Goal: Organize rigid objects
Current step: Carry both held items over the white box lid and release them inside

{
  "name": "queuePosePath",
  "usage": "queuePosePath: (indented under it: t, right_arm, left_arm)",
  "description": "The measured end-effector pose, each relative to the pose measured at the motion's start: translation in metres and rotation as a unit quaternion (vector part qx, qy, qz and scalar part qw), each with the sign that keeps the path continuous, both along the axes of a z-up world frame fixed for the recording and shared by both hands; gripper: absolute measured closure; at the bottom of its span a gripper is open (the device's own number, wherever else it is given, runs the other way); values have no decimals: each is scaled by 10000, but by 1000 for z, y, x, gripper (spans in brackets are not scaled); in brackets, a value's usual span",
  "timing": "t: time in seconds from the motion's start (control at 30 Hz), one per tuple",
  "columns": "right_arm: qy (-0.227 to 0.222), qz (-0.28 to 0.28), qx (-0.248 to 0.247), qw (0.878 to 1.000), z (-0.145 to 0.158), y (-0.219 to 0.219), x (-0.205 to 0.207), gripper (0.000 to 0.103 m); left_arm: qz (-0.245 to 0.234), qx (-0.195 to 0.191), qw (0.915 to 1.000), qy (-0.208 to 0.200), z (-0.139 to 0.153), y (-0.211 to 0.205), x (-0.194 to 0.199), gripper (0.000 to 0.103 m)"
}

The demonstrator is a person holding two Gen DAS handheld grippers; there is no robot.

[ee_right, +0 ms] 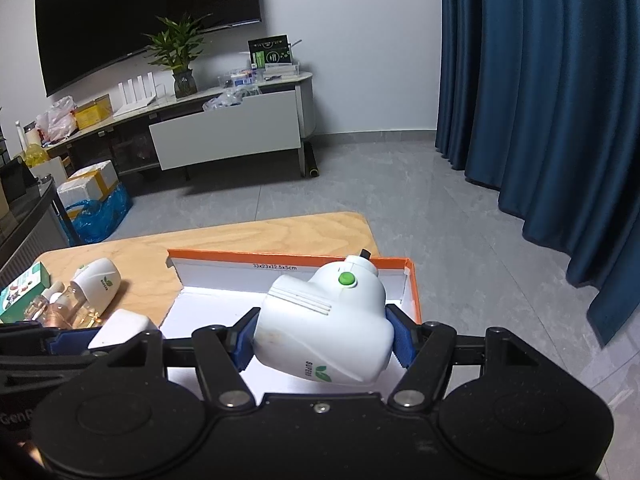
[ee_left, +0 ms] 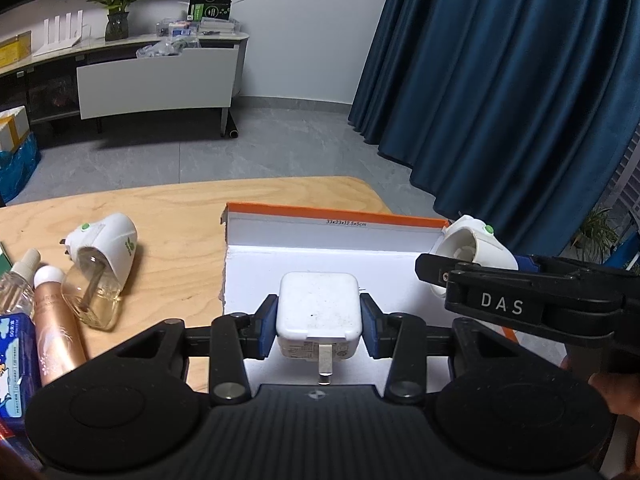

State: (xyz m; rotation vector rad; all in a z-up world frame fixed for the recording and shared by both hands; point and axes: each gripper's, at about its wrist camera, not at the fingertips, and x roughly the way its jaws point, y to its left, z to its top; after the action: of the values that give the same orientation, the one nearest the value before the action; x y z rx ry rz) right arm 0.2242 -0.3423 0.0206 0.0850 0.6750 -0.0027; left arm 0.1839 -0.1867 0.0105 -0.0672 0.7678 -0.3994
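My left gripper point(ee_left: 319, 326) is shut on a white square charger point(ee_left: 318, 310), prong towards the camera, held over the white floor of an orange-rimmed box point(ee_left: 336, 216). My right gripper point(ee_right: 323, 338) is shut on a white plug-in vaporizer point(ee_right: 326, 324) with a green button, held above the same box point(ee_right: 414, 292) near its right wall. In the left wrist view that vaporizer point(ee_left: 472, 252) and the right gripper's black body show at the right. The charger point(ee_right: 122, 326) shows at the left of the right wrist view.
On the wooden table point(ee_left: 172, 208) left of the box lie a second vaporizer with a clear bottle point(ee_left: 102, 268), a pink tube point(ee_left: 56, 324), a dropper bottle point(ee_left: 16, 284) and a blue pack point(ee_left: 12, 368). Blue curtains point(ee_left: 500, 80) hang at the right. A green box point(ee_right: 24, 290) sits far left.
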Motion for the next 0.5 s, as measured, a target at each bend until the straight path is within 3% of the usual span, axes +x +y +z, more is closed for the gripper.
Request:
queuePosePath:
  t: [0.5]
  right_arm:
    - [-25, 67, 69, 10000, -5, -7, 17, 25]
  left_arm:
    - [15, 142, 9999, 35, -5, -9, 9, 60]
